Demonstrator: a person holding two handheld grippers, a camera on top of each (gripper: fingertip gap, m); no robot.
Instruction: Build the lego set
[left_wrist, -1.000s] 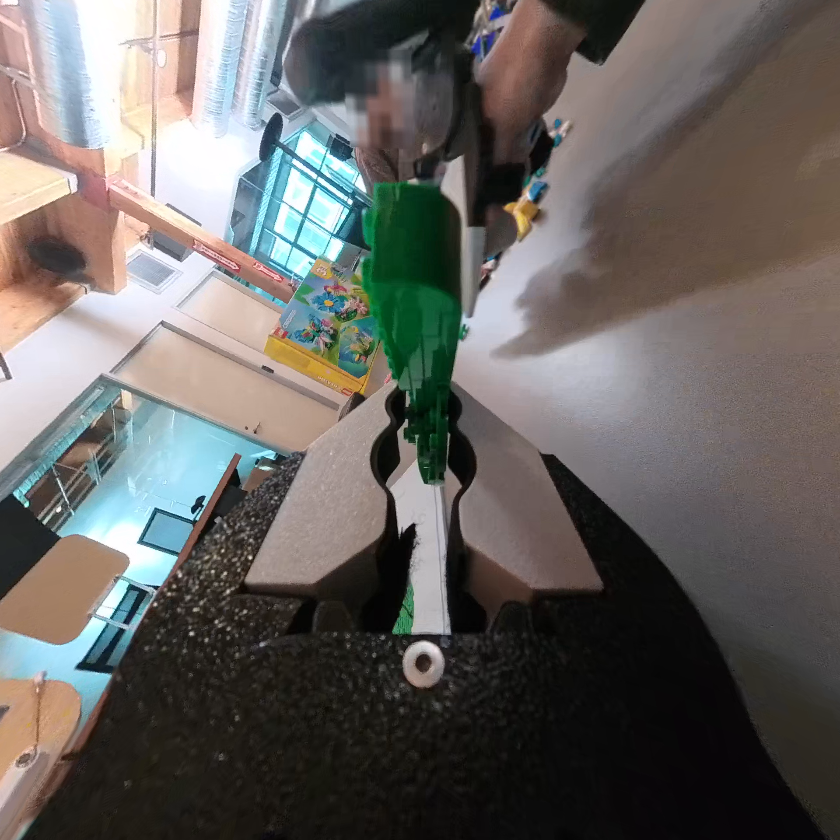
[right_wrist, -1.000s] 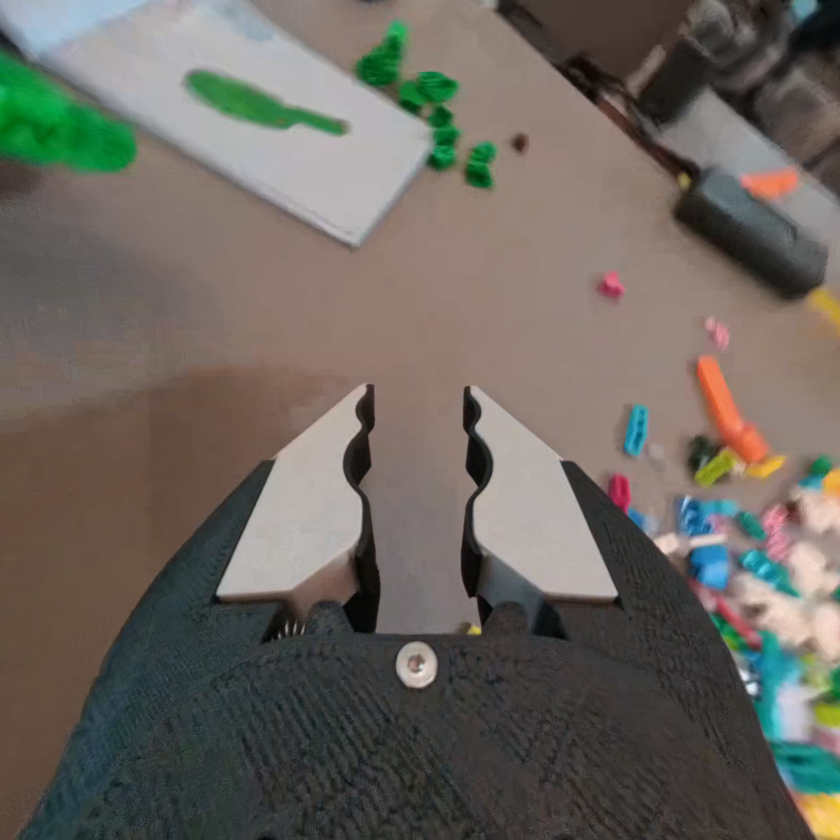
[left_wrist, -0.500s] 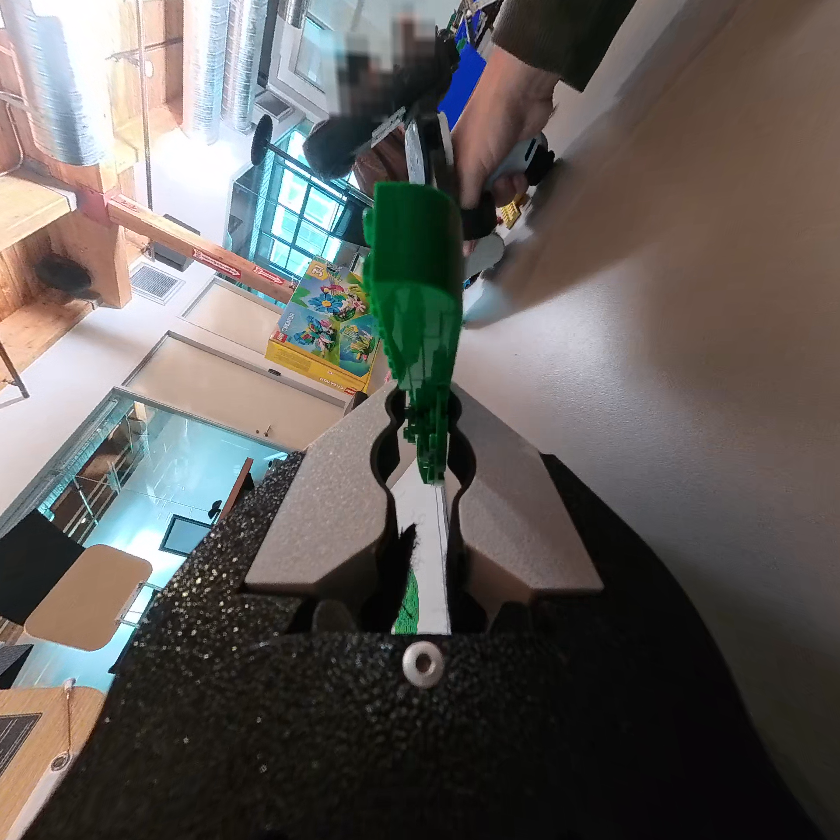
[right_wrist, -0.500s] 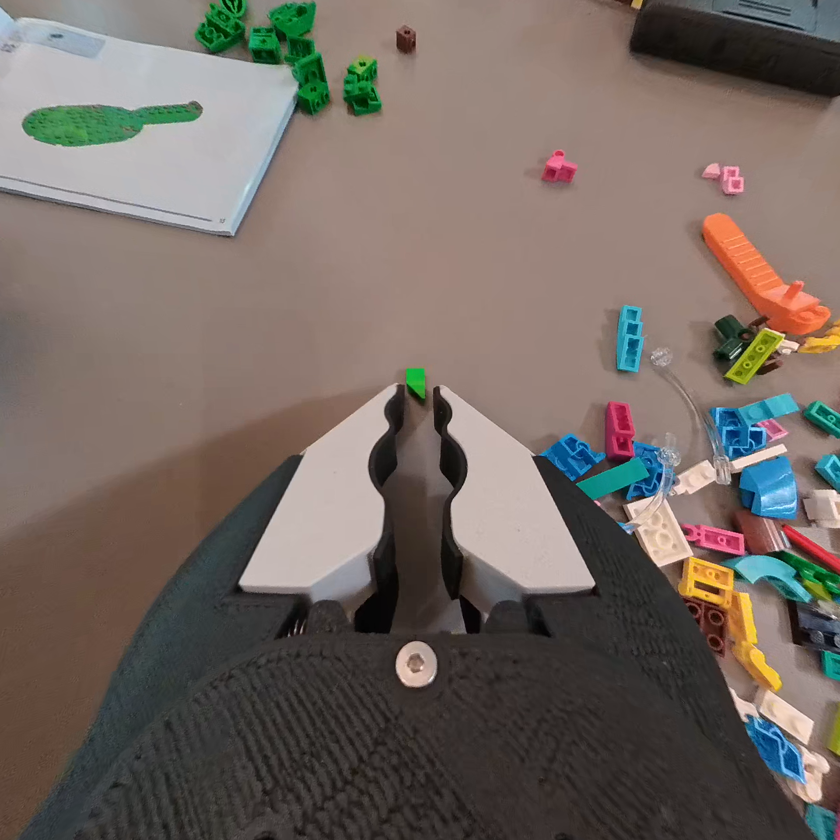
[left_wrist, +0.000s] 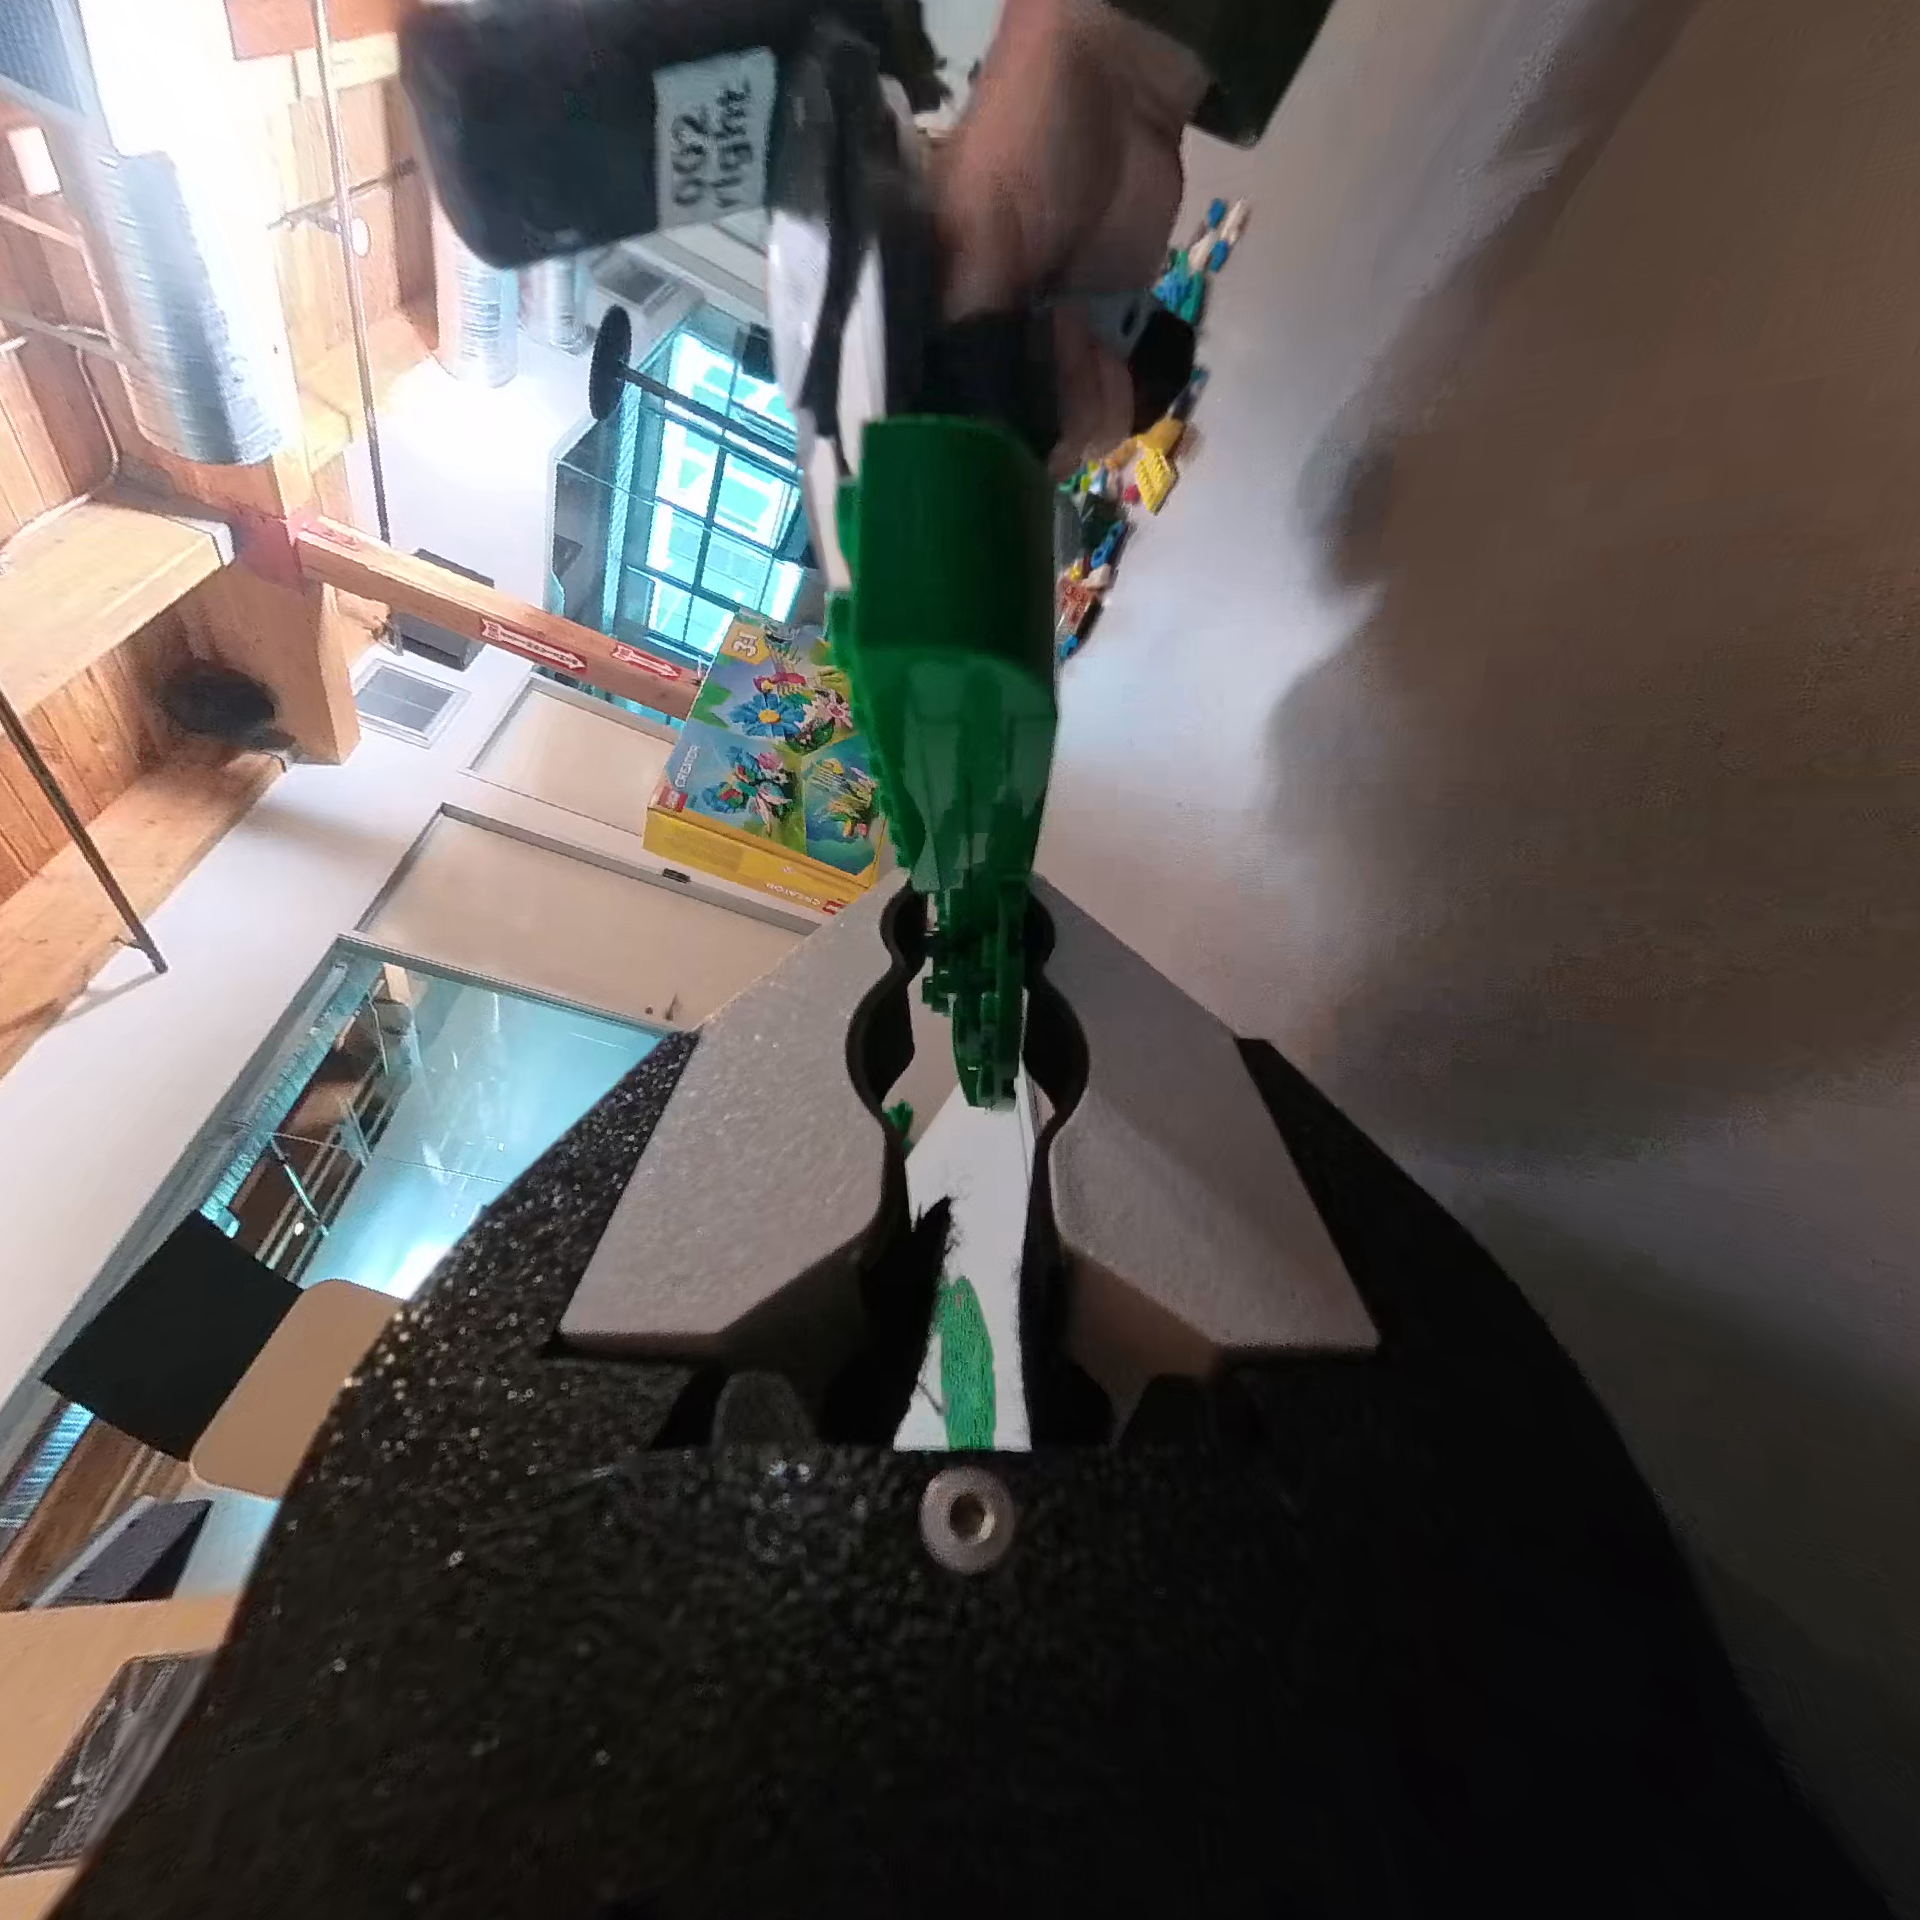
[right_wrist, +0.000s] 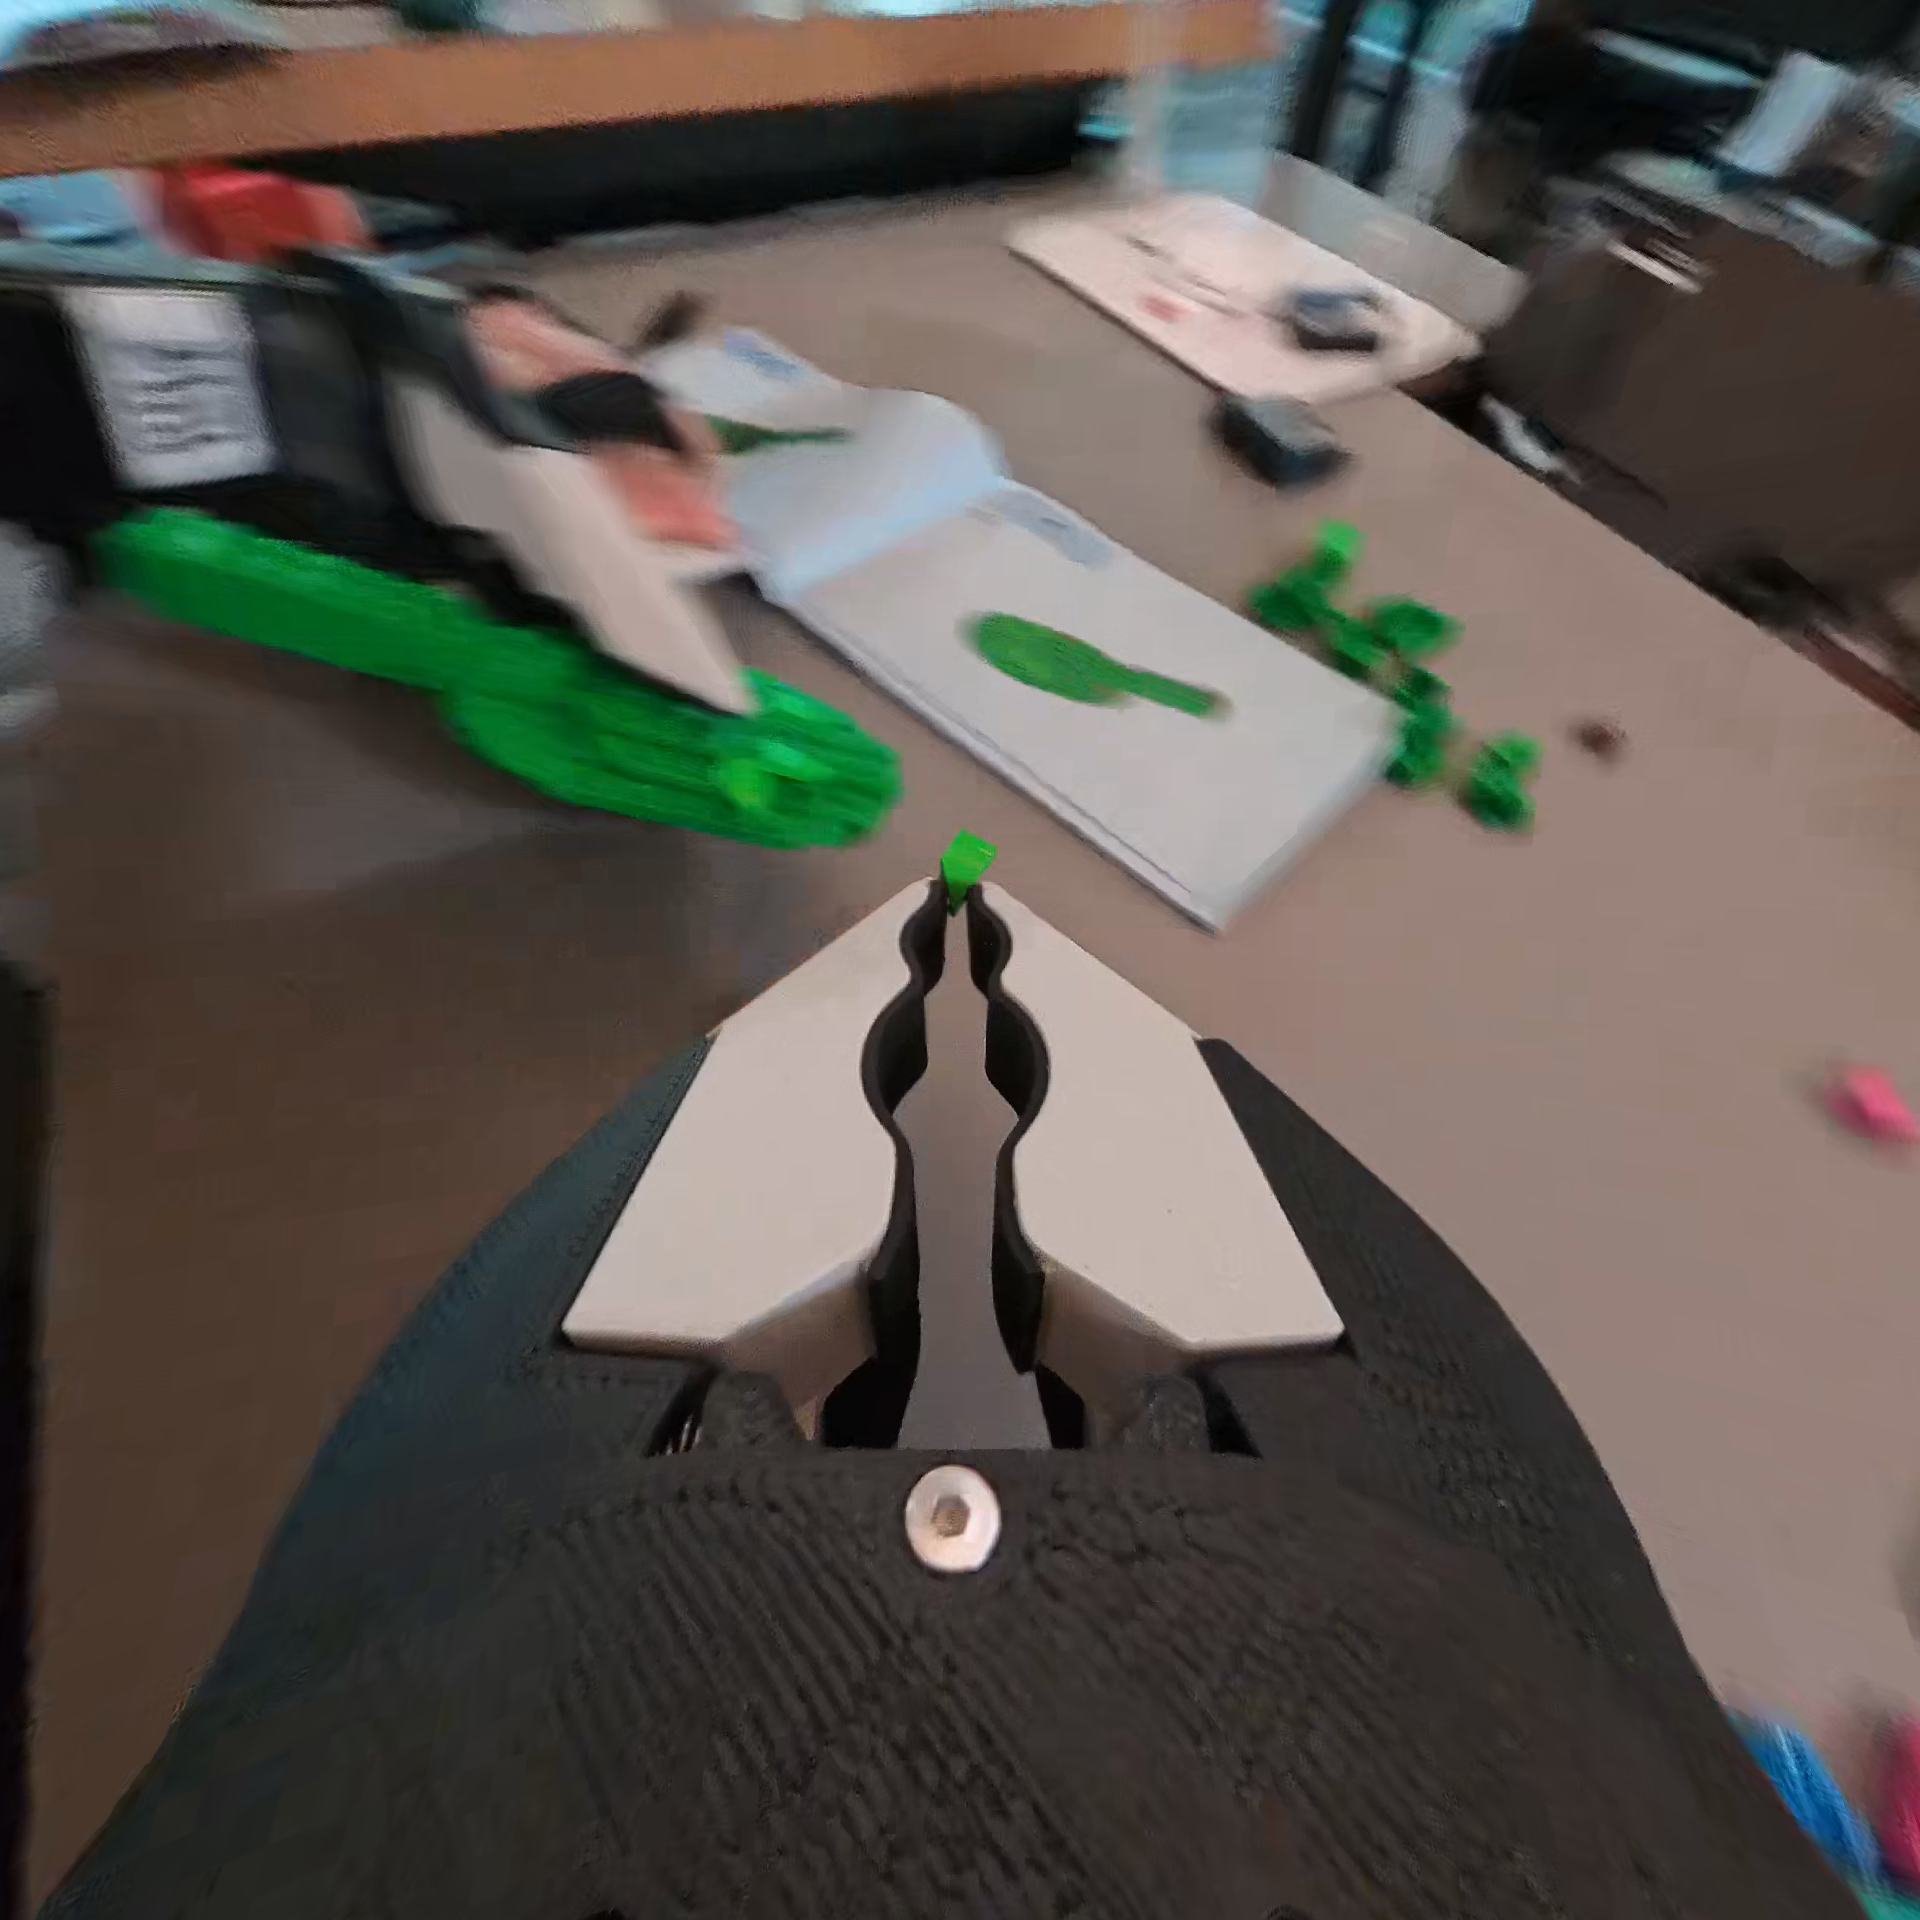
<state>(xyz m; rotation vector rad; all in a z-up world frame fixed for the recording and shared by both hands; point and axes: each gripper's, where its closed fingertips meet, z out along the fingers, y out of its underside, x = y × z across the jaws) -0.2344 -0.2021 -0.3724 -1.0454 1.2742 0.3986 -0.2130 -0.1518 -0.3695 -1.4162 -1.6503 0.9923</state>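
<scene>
bare brown tabletop (right_wrist: 1403, 1091) lies open between the white instruction booklet (right_wrist: 1143, 748) and the near edge. beyond the booklet's far right corner a cluster of loose green bricks (right_wrist: 1403, 665) blocks the way. left of the booklet, the long green brick assembly (right_wrist: 582, 696) and the left gripper (right_wrist: 665, 623) clamping it fill the space.

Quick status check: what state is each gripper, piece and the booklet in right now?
Left gripper: shut on green build.
Green build: held off the table, sticking out past the fingers.
Right gripper: shut on small green piece.
Small green piece: pinched at the fingertips, near the build.
Booklet: open, flat on table.
Loose green bricks: lying beside booklet.
</scene>
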